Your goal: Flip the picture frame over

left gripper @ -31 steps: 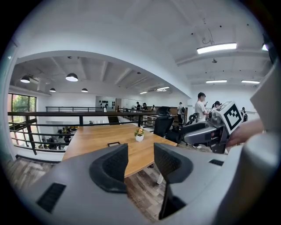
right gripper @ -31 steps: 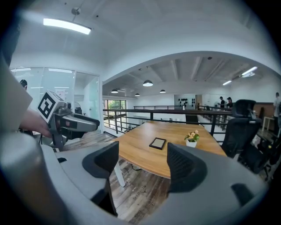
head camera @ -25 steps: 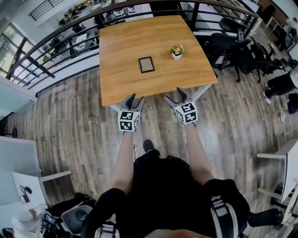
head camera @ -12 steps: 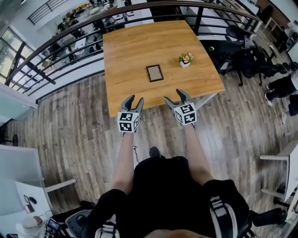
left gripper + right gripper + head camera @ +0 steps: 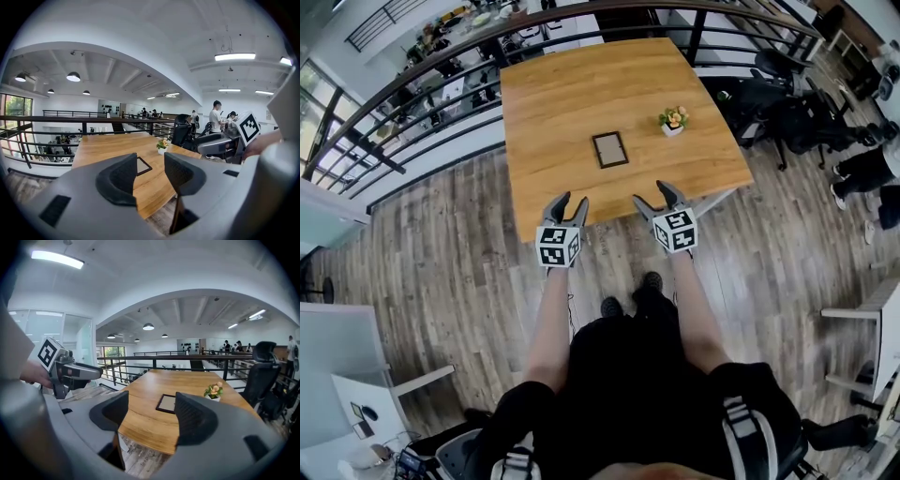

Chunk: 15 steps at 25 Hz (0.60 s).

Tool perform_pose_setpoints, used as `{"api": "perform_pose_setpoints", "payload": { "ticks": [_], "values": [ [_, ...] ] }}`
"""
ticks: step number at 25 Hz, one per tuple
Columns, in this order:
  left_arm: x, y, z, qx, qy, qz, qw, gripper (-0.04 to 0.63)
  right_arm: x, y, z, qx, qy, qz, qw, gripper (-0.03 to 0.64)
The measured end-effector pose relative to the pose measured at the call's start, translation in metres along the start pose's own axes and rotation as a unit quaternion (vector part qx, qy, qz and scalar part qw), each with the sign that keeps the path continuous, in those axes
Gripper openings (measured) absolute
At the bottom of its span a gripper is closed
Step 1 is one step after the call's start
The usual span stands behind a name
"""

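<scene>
- Your left gripper (image 5: 570, 201) was released: its jaws stood apart with nothing between them, and it hung at the near edge of the desk (image 5: 581, 84)
- Your right gripper (image 5: 656, 197) was likewise released and empty, level with the left one at that same edge
- The picture frame (image 5: 610, 149) lay flat near the middle of the desk, well apart from both grippers; I could not tell which face was up
- The frame looked thin and sat flush on smooth wood, so pads coming down from above would likely skate over the rim and shove it away from you instead of getting under it
- If you pinched only one edge, the frame could swing in the grip and slip out halfway through the turn, landing hard on a corner or on its face
- The small flower pot (image 5: 673, 120) stood near the frame on its right, so a wide sweep of your right gripper during the flip could tip it
- The frame lay far in from your side, so a low reach might knock a gripper body on the desk edge and throw off your aim
</scene>
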<state>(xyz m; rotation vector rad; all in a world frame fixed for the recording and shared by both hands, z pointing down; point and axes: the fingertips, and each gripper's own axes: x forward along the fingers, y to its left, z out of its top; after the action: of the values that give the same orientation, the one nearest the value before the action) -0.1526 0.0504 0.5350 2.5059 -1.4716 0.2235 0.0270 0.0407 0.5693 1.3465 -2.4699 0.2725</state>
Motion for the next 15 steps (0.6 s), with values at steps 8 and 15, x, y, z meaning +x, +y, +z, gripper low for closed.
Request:
{"api": "perform_pose_setpoints", "payload": {
  "ticks": [8,15],
  "values": [
    [0.041,0.006,0.007,-0.004,0.005,0.016,0.9998,0.187,0.029,-0.035,0.004,0.002,0.006,0.016,1.000,0.318],
    [0.098,0.013,0.020,-0.013,0.014,0.038,0.9991,0.187,0.067,-0.091,0.018,0.009,0.007,0.035,0.999,0.318]
  ]
}}
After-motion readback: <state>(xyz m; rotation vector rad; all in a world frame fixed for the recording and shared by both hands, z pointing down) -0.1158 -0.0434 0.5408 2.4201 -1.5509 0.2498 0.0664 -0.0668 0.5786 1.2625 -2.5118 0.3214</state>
